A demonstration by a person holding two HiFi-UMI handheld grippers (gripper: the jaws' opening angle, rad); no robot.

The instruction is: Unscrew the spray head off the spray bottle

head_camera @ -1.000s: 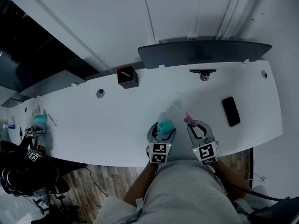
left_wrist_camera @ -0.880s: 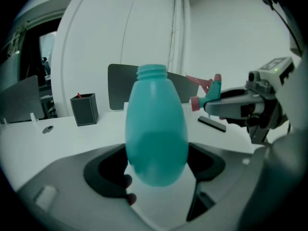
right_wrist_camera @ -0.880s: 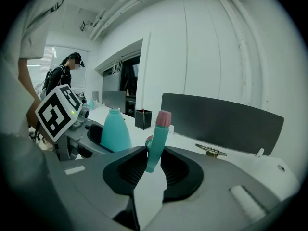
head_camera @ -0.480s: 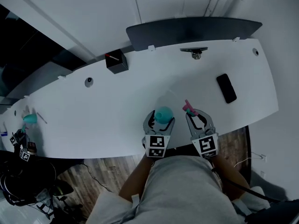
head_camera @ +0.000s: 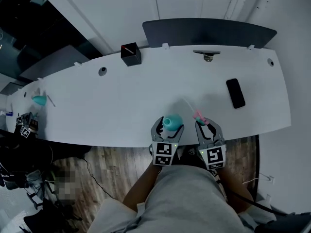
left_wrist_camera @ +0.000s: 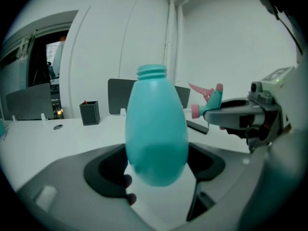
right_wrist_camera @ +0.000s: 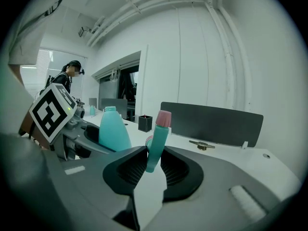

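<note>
The left gripper [head_camera: 168, 128] is clamped on the teal spray bottle [left_wrist_camera: 156, 124], its two dark pads pressing on the lower belly from either side, so that the bottle stands roughly upright between them with a slight tilt. The bottle's threaded neck [left_wrist_camera: 152, 72] is bare and open at the top (the head is already off it). The right gripper [right_wrist_camera: 154, 160] is closed on the spray head [right_wrist_camera: 158, 138], pinching its teal stem between the ribbed pads with the pink cap uppermost; the jaws stand only a little apart, as wide as the stem. Seen from the head view, the two grippers sit side by side over the near edge of the white table [head_camera: 121, 106], close in front of the person's body, and the spray head is just beside the bottle but not touching it. Farther back on the table lie a black phone [head_camera: 235, 92] to the right and a small black box [head_camera: 130, 54] by the far edge, next to a long dark panel [head_camera: 209, 31]. A small teal object [head_camera: 39, 100] rests at the table's far left end.
</note>
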